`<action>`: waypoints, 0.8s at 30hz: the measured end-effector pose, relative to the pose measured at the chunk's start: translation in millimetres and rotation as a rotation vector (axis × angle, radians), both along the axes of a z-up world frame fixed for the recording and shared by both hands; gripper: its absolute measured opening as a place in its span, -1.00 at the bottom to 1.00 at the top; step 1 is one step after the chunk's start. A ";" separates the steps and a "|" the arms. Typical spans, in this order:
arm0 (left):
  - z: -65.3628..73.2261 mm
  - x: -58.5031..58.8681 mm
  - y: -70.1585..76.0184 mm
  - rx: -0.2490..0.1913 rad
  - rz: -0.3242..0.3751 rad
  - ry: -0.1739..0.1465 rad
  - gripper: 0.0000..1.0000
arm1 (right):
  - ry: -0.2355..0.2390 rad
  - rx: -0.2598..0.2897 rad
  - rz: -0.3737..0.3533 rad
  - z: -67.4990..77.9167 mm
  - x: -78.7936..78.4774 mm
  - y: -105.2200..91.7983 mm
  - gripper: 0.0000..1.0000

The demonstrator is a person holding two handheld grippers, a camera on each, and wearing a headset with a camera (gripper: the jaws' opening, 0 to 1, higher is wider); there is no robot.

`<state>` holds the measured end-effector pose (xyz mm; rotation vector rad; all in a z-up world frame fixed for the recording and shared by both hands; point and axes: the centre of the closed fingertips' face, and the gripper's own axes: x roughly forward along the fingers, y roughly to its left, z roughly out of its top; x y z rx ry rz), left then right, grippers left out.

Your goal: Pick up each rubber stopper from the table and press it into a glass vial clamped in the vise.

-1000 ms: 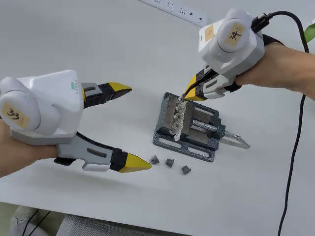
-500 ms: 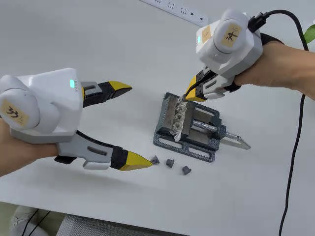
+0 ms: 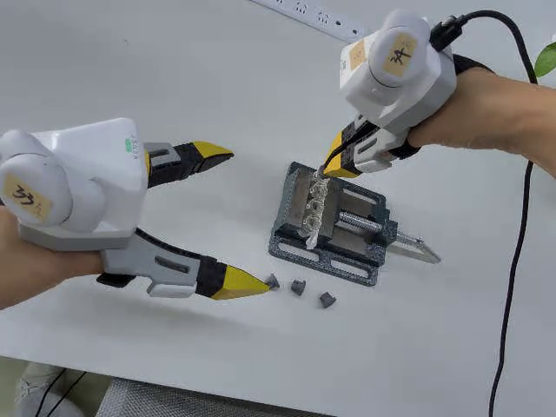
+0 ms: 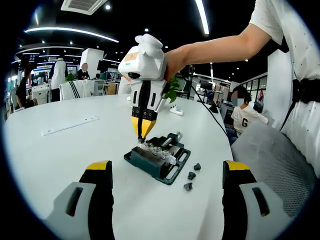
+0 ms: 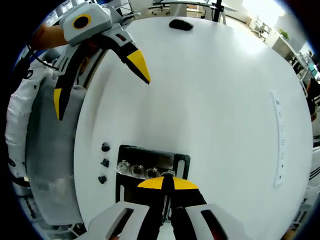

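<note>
Right hand-held gripper (image 3: pixel 334 169), pinched shut, tips on the 12 o'clock vial (image 3: pixel 320 186) in the vise (image 3: pixel 352 259): an off-axis push could crack the glass; left hand-held gripper (image 3: pixel 248 220) wide open, empty, by the 6 o'clock stoppers (image 3: pixel 298 287).

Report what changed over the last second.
The open left gripper eased its lower jaw forward, almost to the nearest stopper. The right gripper stayed shut, tips over the end vial in the vise. The other stoppers and the vise did not move.

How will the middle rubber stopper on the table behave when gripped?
The middle small dark rubber stopper looks tiny beside the dark metal vise, so probably light. Its tapered shape may tip or roll if nudged. Rubber should resist slipping.
</note>
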<state>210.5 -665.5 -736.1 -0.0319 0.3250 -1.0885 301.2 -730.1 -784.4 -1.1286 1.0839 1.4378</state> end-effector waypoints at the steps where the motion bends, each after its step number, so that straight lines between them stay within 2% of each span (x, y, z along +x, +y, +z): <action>1: -0.1 0.2 0.8 0.000 0.003 0.001 0.80 | 0.002 -0.005 -0.002 0.2 -2.7 -0.4 -1.00; 12: 0.3 0.2 3.3 0.000 0.008 0.001 0.79 | 0.017 -0.010 -0.008 0.2 -4.1 -4.0 -1.00; 19: 3.6 1.8 1.8 -0.010 0.010 0.000 0.78 | 0.005 0.010 -0.018 0.4 -3.2 -3.2 -1.00; 24: 4.0 2.4 1.2 -0.008 0.009 -0.001 0.77 | -0.020 0.036 -0.013 1.0 -4.4 -4.9 -1.00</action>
